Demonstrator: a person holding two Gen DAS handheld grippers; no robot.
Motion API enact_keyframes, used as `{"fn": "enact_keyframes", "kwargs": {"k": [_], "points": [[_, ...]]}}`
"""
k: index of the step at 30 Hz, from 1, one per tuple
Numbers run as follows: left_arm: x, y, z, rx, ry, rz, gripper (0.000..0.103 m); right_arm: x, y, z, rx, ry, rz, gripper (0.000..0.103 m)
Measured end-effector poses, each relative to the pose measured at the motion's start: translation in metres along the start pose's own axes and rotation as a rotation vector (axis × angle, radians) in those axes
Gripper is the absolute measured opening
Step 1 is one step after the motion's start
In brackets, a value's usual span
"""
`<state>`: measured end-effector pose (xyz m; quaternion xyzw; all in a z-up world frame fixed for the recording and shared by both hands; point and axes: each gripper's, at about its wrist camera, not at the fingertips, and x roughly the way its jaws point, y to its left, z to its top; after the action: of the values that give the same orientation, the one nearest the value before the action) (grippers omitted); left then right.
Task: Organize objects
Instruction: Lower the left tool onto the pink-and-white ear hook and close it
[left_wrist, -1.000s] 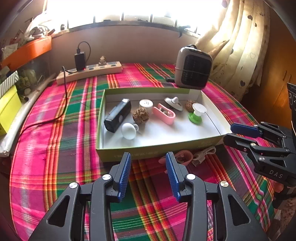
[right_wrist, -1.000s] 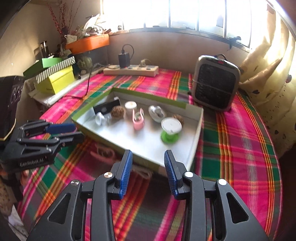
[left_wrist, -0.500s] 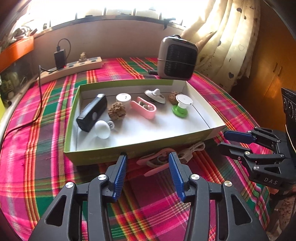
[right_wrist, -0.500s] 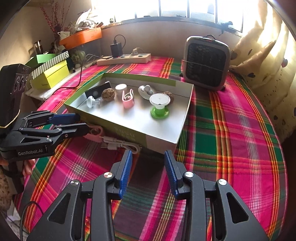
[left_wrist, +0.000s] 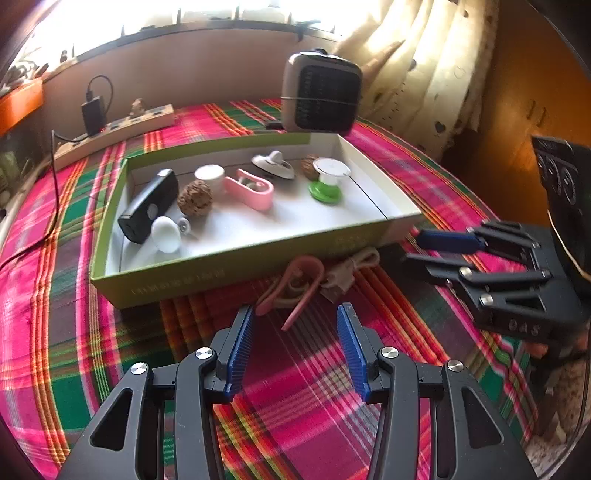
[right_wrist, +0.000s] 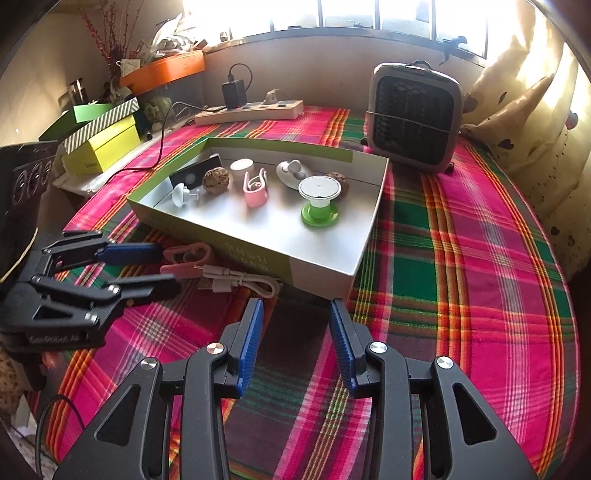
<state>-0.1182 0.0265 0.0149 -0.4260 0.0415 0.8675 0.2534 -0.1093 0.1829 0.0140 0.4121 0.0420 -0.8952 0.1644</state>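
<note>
A pink clip (left_wrist: 295, 284) and a coiled white cable (left_wrist: 351, 269) lie on the plaid cloth against the front wall of the green-sided box (left_wrist: 221, 275). My left gripper (left_wrist: 295, 310) is open just short of the clip, whose near tail reaches to about its fingertips; the pads do not press on it. From the right wrist view, the left gripper (right_wrist: 166, 267) flanks the clip (right_wrist: 188, 256) beside the cable (right_wrist: 240, 282). My right gripper (right_wrist: 295, 302) stands open and empty before the box's near corner (right_wrist: 321, 275).
The box holds a black device (left_wrist: 147, 206), a brown ball (left_wrist: 194, 197), another pink clip (left_wrist: 251, 188), a green-and-white spool (left_wrist: 325, 181) and other small items. A heater (right_wrist: 415, 114) and a power strip (right_wrist: 251, 110) stand behind it; yellow boxes (right_wrist: 99, 147) sit at the left edge.
My left gripper's jaws have spread wider, and it has moved closer to the pink clip in front of the box. The right gripper has sunk a little toward the cloth.
</note>
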Motion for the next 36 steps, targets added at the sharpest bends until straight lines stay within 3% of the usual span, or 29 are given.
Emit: {"fn": "enact_keyframes", "kwargs": {"k": [10, 16, 23, 30, 36], "points": [[0.006, 0.004, 0.010, 0.031, -0.008, 0.068, 0.044, 0.004, 0.005, -0.001, -0.014, 0.012, 0.019, 0.039], [0.014, -0.007, 0.016, 0.096, 0.014, 0.048, 0.045, 0.003, 0.005, -0.002, -0.013, 0.014, 0.017, 0.041], [0.020, -0.010, 0.019, 0.097, 0.028, 0.018, 0.044, 0.002, 0.005, -0.002, -0.010, 0.016, 0.009, 0.041], [0.018, -0.009, 0.015, 0.090, 0.023, -0.003, 0.024, 0.003, 0.005, -0.002, -0.012, 0.018, 0.009, 0.041], [0.014, -0.010, 0.010, 0.095, 0.027, -0.012, 0.021, 0.004, 0.010, -0.001, -0.022, 0.022, 0.008, 0.041]]}}
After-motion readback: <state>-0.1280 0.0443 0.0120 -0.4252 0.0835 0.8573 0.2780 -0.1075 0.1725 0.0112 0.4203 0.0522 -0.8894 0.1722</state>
